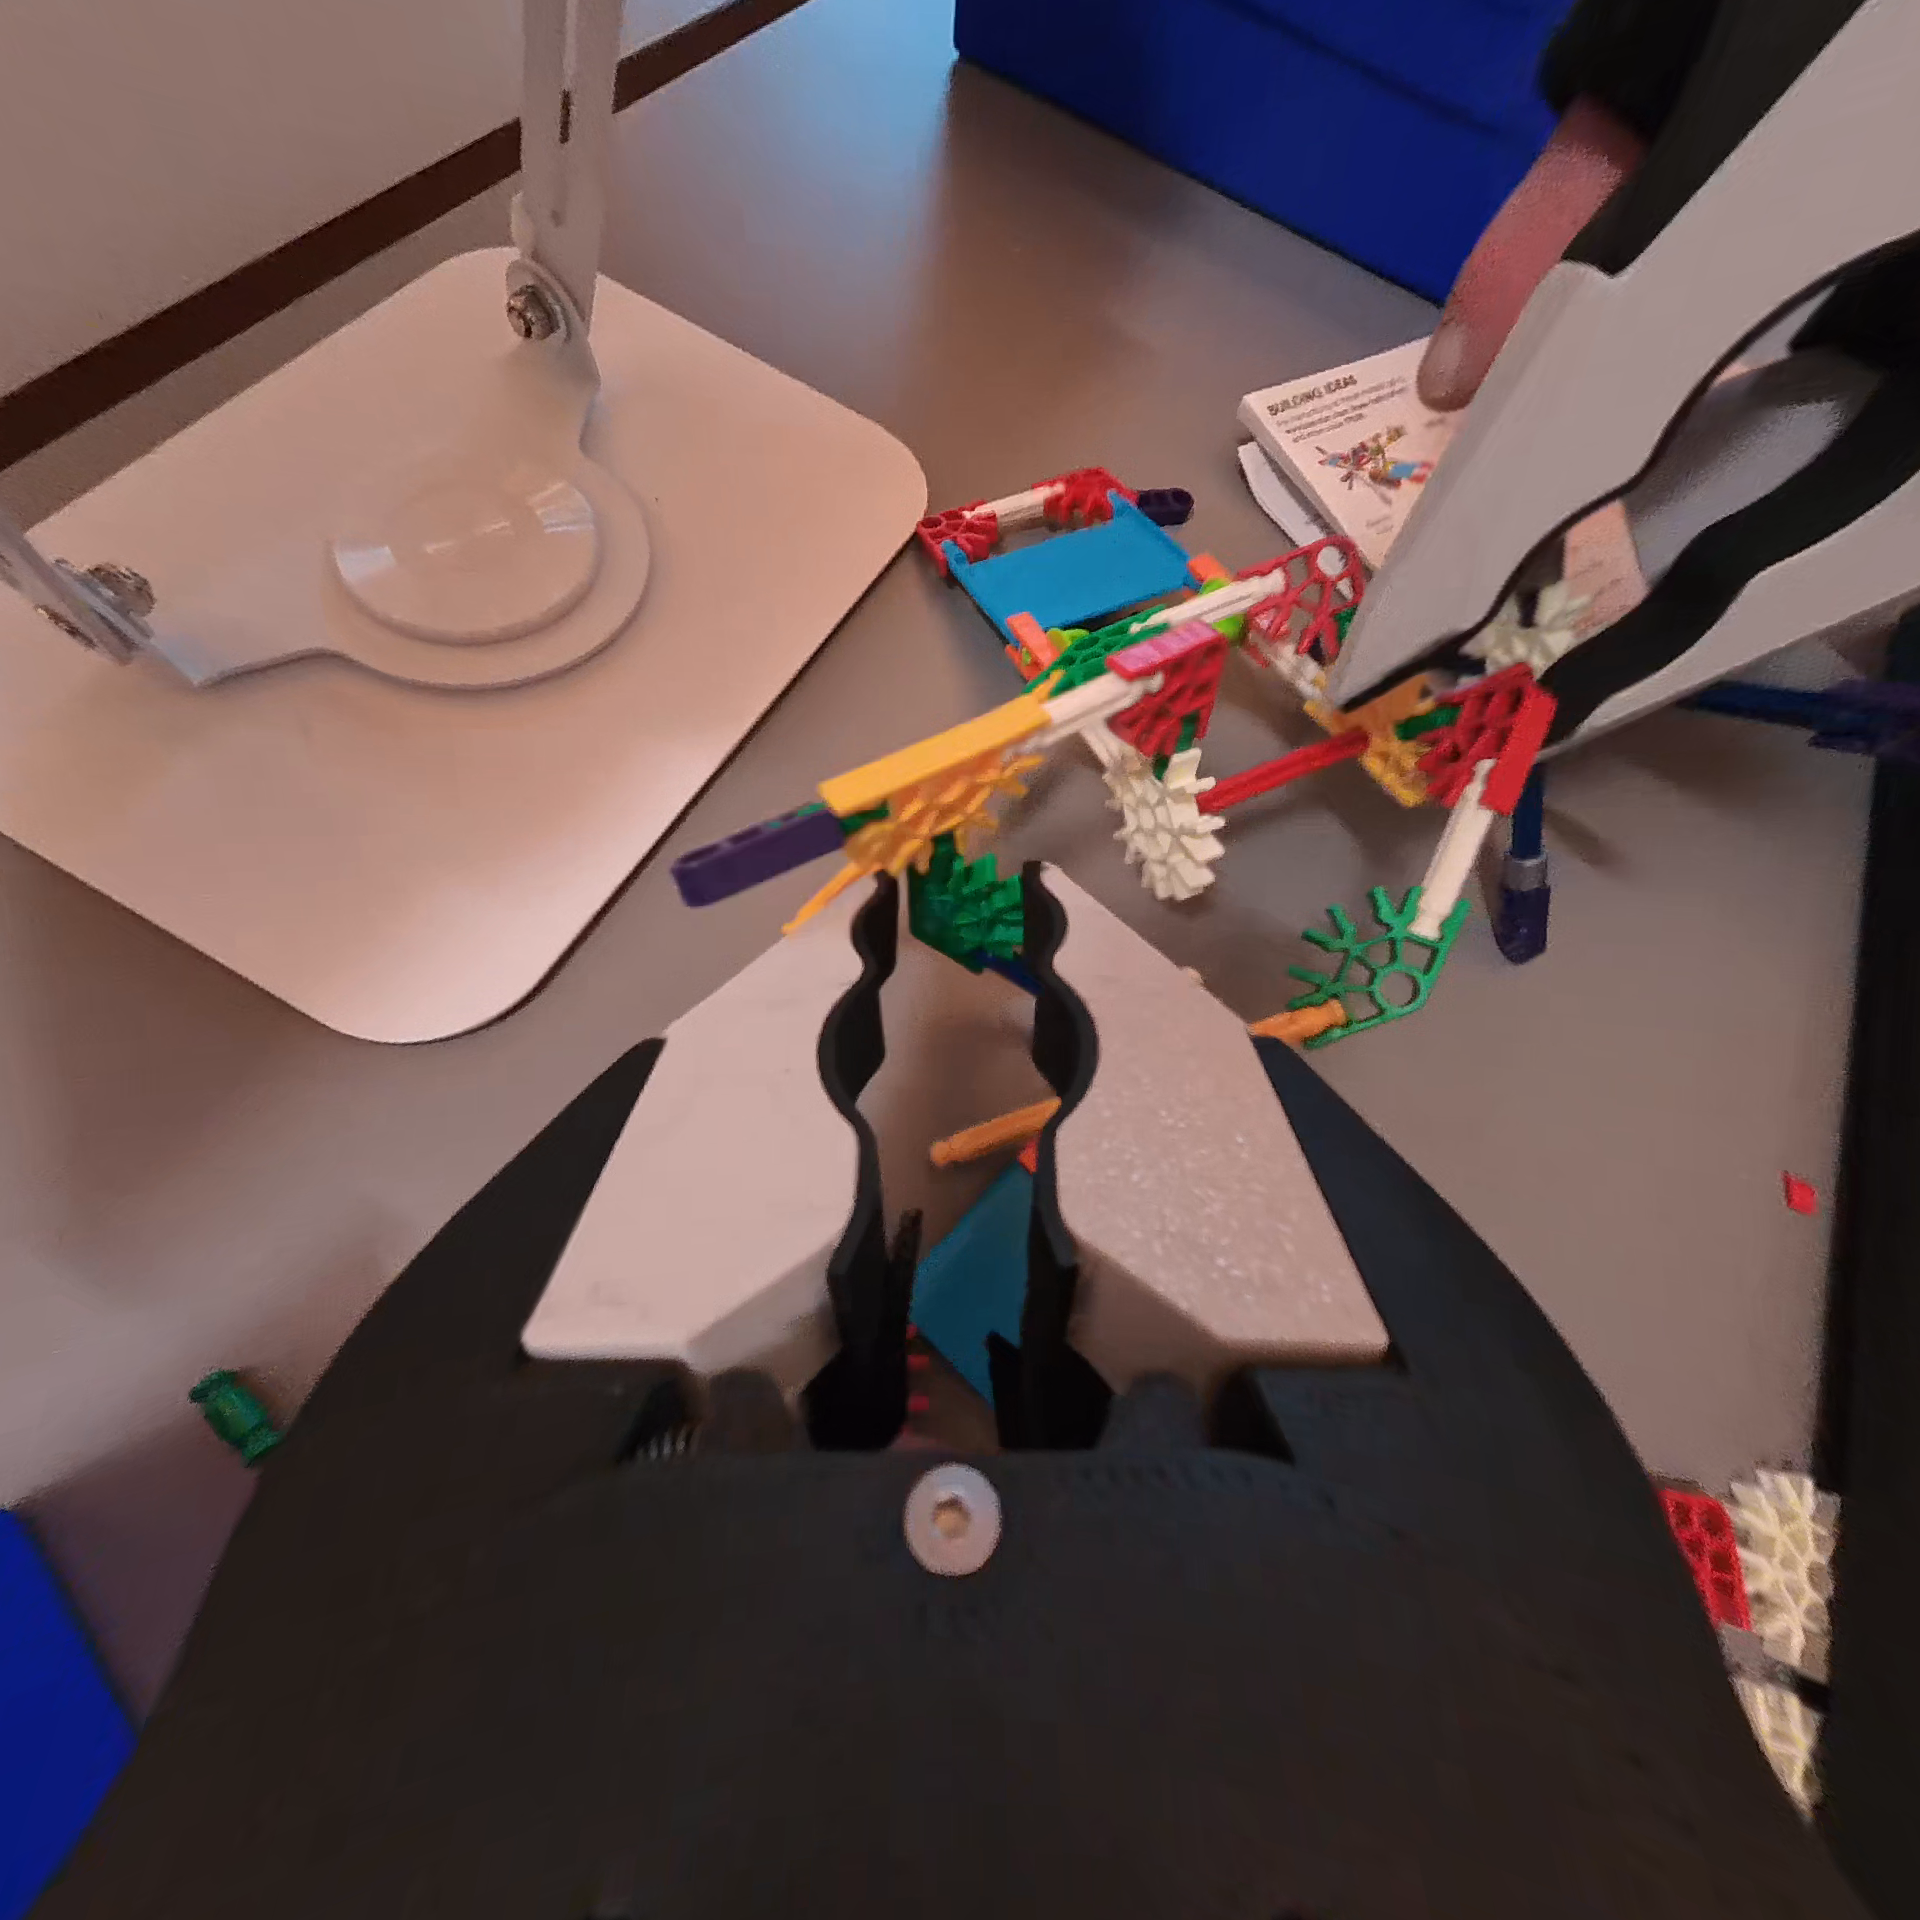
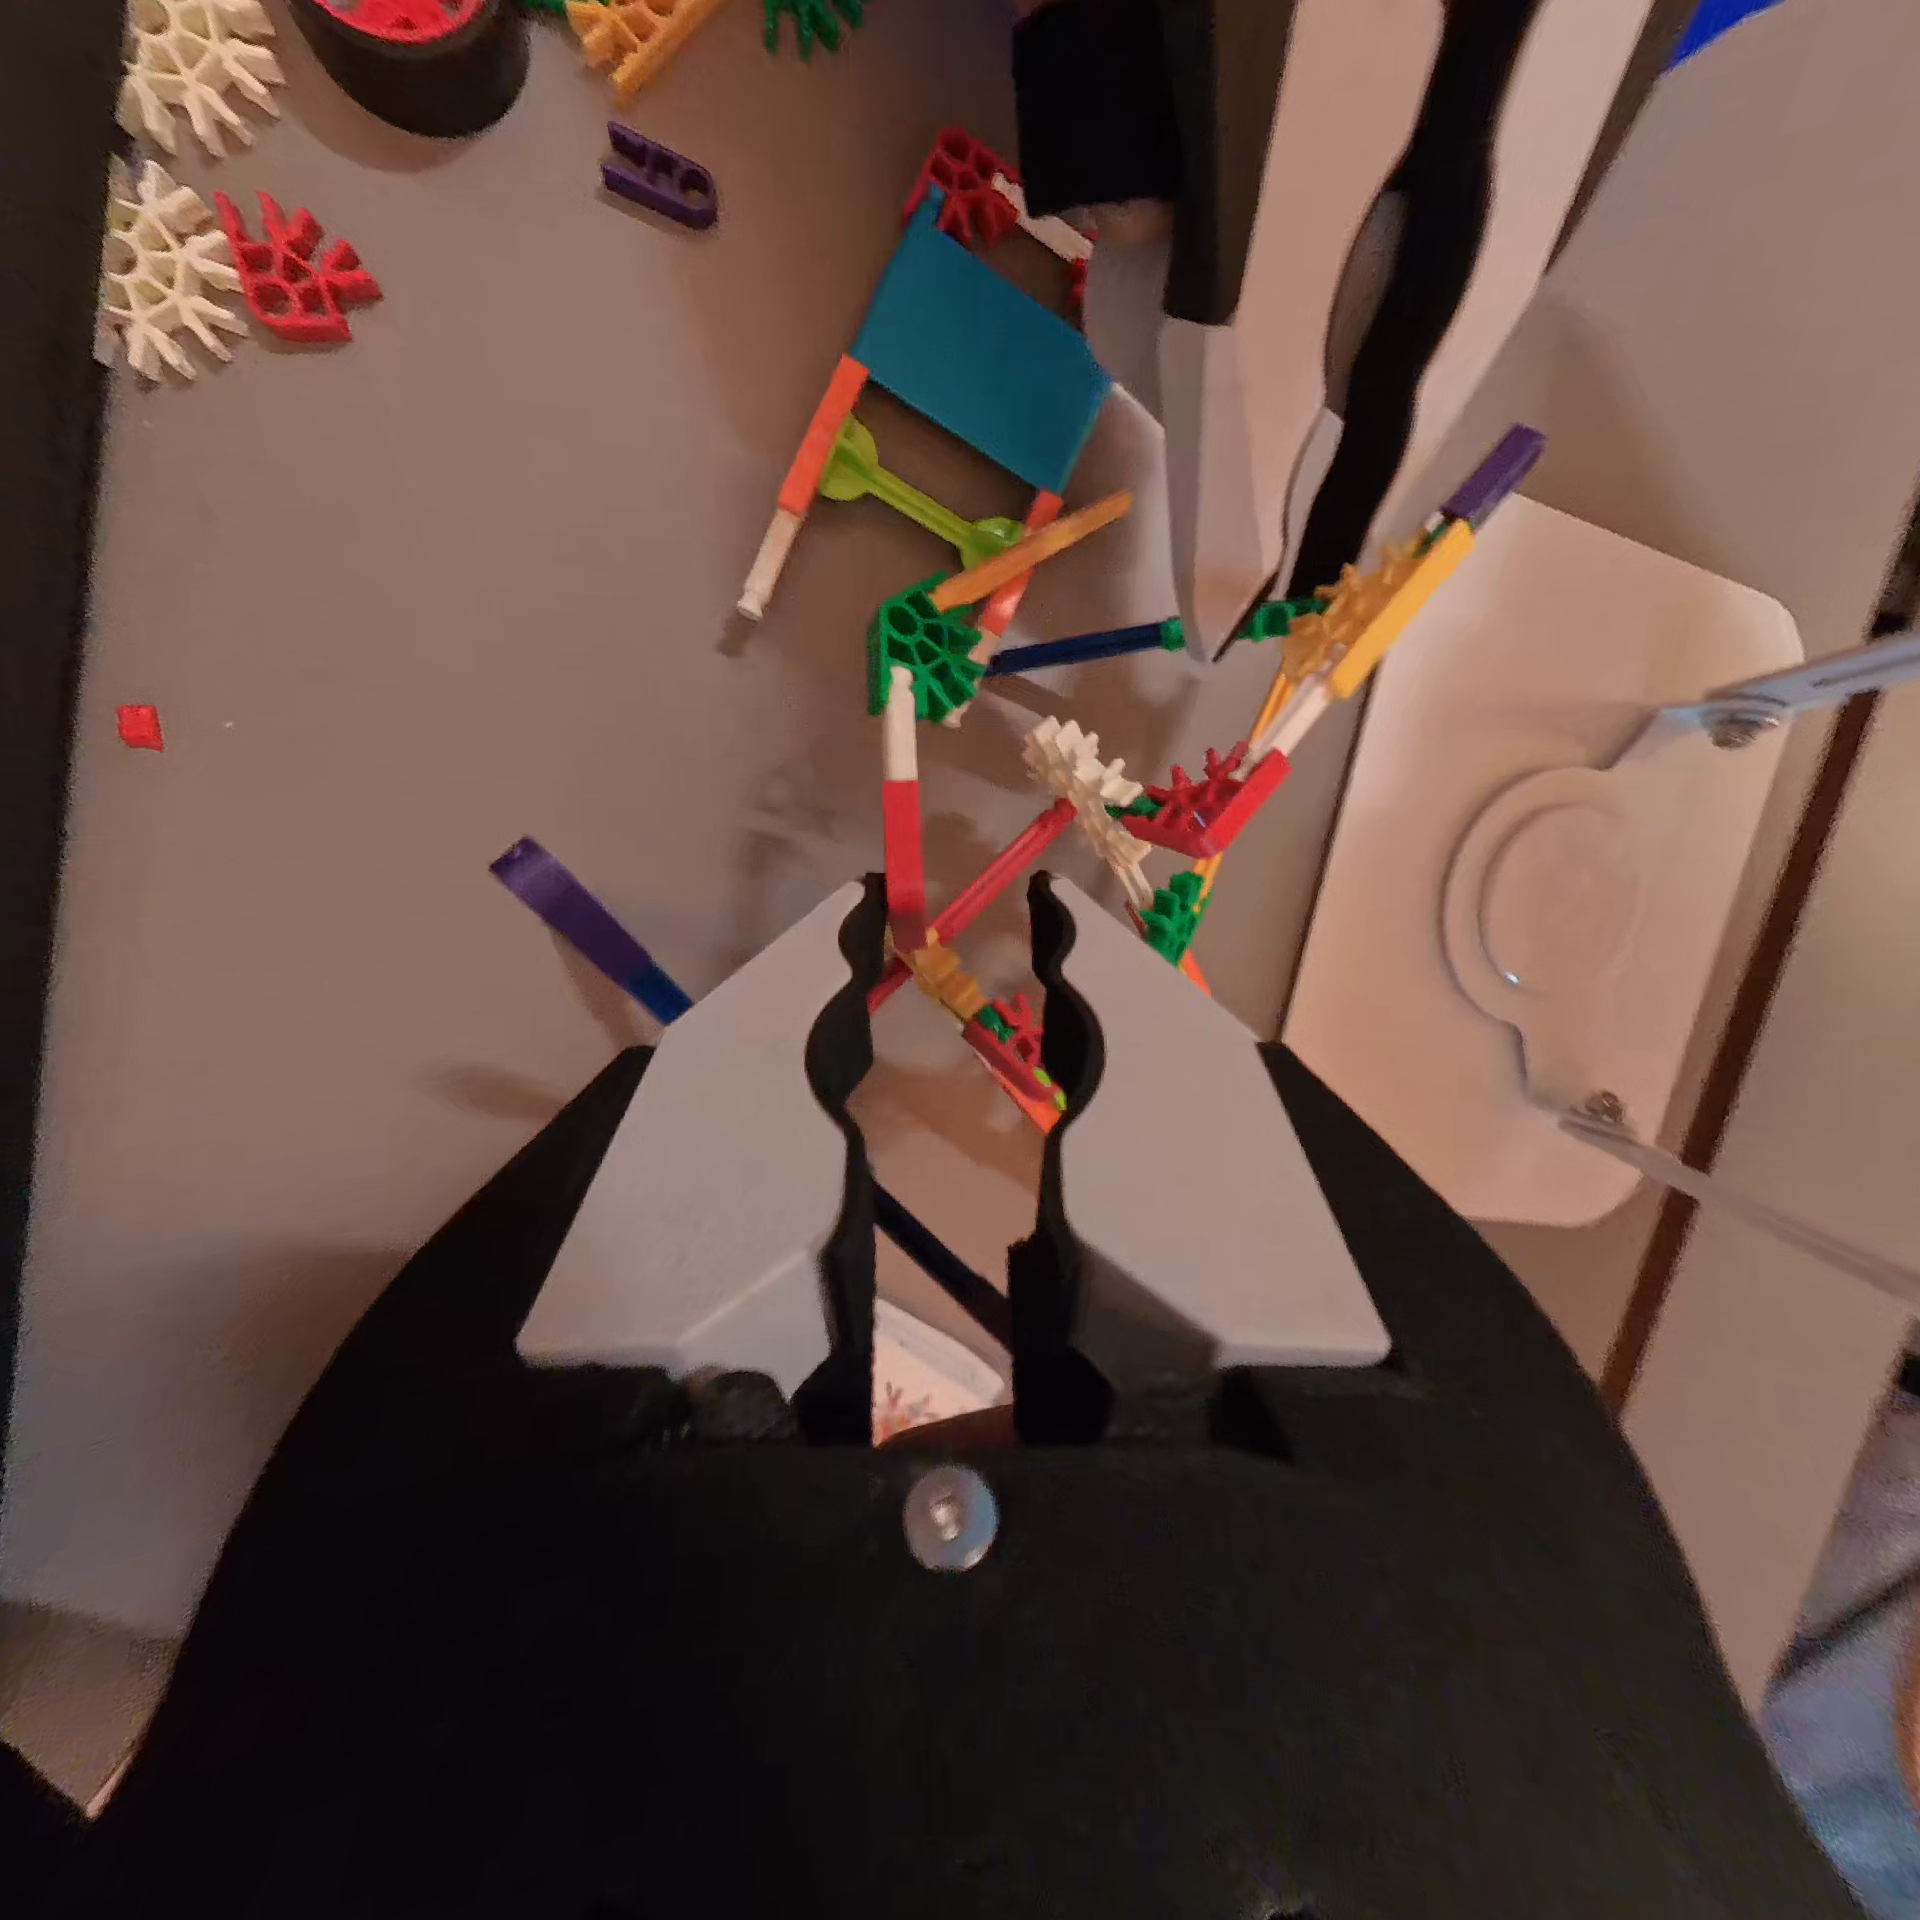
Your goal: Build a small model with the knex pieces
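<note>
A colourful rod-and-connector toy model (image 1: 1153, 675) is held above the grey table between both grippers. My left gripper (image 1: 961, 888) is shut on a green connector (image 1: 951, 909) at the model's near end, below a yellow connector and a purple piece. My right gripper (image 2: 956, 894) is shut on a yellow connector (image 2: 940, 966) joined to red rods at the other end of the model (image 2: 1081, 790). The right gripper also shows in the left wrist view (image 1: 1382, 696), and the left gripper in the right wrist view (image 2: 1236, 634). A blue panel (image 2: 977, 364) hangs from the model.
A white stand base (image 1: 416, 675) lies on the table beside the model. A booklet (image 1: 1340, 447) and a blue box (image 1: 1247, 104) sit behind. Loose white (image 2: 171, 270), red (image 2: 296, 275) and purple (image 2: 660, 177) pieces and a black wheel (image 2: 416, 62) lie scattered. A person's finger (image 1: 1507, 281) shows.
</note>
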`<state>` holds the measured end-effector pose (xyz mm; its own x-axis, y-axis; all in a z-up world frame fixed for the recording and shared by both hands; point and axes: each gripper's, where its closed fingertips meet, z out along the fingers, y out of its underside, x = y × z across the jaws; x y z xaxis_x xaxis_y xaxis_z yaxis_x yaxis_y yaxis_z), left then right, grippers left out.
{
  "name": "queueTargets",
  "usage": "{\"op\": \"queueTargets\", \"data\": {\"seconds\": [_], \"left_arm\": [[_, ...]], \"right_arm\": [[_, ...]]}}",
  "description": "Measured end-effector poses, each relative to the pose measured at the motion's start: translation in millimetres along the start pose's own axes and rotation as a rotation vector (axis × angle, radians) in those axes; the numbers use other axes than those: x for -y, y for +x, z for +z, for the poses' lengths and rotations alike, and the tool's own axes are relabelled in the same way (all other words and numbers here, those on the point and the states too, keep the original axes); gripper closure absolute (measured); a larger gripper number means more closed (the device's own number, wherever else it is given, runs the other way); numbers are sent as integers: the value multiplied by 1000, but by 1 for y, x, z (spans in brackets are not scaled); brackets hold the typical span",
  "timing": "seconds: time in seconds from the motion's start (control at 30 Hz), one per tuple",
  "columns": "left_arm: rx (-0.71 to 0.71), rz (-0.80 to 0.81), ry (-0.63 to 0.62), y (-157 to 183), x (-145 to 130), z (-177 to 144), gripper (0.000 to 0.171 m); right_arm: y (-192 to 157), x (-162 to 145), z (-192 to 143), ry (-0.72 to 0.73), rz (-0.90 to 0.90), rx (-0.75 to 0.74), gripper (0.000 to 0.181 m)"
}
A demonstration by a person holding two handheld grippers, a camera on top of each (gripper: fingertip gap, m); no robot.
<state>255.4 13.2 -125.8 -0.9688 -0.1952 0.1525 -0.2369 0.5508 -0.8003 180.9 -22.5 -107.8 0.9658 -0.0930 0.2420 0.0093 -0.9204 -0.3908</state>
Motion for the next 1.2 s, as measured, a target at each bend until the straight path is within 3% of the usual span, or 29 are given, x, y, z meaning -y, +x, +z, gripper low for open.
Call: {"op": "queueTargets", "data": {"seconds": [0.13, 0.27, 0.37, 0.53, 0.63, 0.9, 1.2], "left_arm": [[48, 24, 12, 0, 3, -2, 152], [62, 42, 26, 0, 7, 0, 153], [81, 80, 42, 1, 12, 0, 153], [94, 102, 42, 4, 14, -1, 153], [102, 121, 29, 4, 12, 1, 152], [69, 104, 40, 4, 11, 1, 153], [-8, 49, 77, 7, 16, -5, 153]], "right_arm": [[10, -8, -22, -61, 15, -105, 152], [6, 23, -40, 2, 9, -163, 155], [-8, 43, -17, -34, -11, -107, 153], [-10, 31, 32, -245, 17, -81, 161], [-6, 28, 34, -278, 32, -109, 168], [-3, 34, 15, -173, 81, -146, 174], [-3, 39, -19, 67, 9, -264, 174]]}}
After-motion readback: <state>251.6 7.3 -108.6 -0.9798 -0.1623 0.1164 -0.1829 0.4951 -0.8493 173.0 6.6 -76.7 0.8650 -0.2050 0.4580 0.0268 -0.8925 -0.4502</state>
